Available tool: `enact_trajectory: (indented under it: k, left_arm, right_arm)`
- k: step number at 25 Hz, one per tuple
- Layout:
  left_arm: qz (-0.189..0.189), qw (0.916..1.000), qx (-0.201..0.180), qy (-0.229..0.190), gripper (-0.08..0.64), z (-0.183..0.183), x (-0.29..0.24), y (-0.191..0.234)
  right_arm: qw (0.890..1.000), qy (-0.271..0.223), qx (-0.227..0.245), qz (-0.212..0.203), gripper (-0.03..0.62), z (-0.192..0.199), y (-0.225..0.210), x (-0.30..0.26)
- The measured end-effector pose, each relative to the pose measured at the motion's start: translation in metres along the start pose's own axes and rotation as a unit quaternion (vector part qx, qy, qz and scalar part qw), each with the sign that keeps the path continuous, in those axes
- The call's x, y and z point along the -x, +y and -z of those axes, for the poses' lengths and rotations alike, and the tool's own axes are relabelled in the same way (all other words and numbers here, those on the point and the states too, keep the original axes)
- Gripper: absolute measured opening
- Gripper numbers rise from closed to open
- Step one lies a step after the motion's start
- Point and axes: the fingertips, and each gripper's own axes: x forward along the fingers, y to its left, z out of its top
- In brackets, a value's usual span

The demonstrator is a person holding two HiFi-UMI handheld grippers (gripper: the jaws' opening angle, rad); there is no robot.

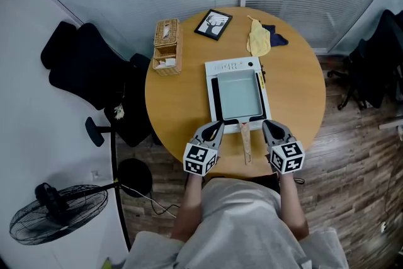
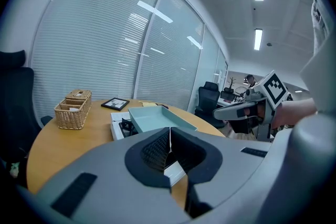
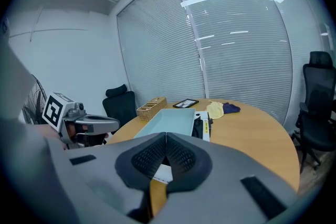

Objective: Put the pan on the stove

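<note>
A pale blue-green rectangular pan (image 1: pixel 238 96) rests on the white tabletop stove (image 1: pixel 233 66) in the middle of the round wooden table (image 1: pixel 182 110). Its wooden handle (image 1: pixel 245 145) points toward me, over the table's near edge. My left gripper (image 1: pixel 219 126) is just left of the handle, shut and empty. My right gripper (image 1: pixel 266 125) is just right of the handle, also shut and empty. In the left gripper view the pan (image 2: pixel 157 120) lies ahead of the shut jaws. The right gripper view shows the pan (image 3: pixel 168 122) beyond its shut jaws.
A wicker basket (image 1: pixel 167 46) stands at the table's back left, with a small picture frame (image 1: pixel 213 24) at the back. A yellow cloth (image 1: pixel 257 38) and a dark cloth (image 1: pixel 275 36) lie behind the stove. A black chair (image 1: pixel 94 79) and a floor fan (image 1: pixel 56 211) stand on the left.
</note>
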Motion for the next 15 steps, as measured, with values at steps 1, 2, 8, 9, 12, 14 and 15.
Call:
enact_trajectory:
  k: [1,2,8,9,12,14,15]
  left_arm:
    - [-0.001,1.0,0.001,0.0,0.029,0.0003,0.0005,0.0004]
    - [-0.001,1.0,0.002,-0.001,0.029,0.0007,0.0009,0.0007]
    - [0.0,1.0,0.004,0.0,0.029,0.0021,0.0013,0.0003]
    - [0.0,1.0,0.004,0.0,0.03,0.0023,0.0011,0.0001]
    - [0.0,1.0,0.003,0.0,0.029,0.0024,0.0014,0.0]
    - [0.0,1.0,0.004,0.0,0.03,0.0022,0.0022,0.0005]
    - [-0.001,1.0,0.004,0.0,0.03,0.0022,0.0027,0.0008]
  right_arm:
    - [1.0,0.0,0.0,0.0,0.025,0.0007,0.0,0.0001]
    - [1.0,0.001,0.0,0.0,0.025,0.0012,0.0,0.0001]
    - [1.0,0.002,0.001,0.001,0.025,0.0032,-0.0002,0.0012]
    - [1.0,0.003,0.001,0.001,0.025,0.0037,-0.0006,0.0013]
    - [1.0,0.004,0.0,0.002,0.025,0.0051,-0.0008,0.0016]
    - [1.0,0.005,-0.001,0.002,0.025,0.0055,0.0,0.0015]
    - [1.0,0.005,-0.001,0.002,0.025,0.0056,0.0005,0.0015]
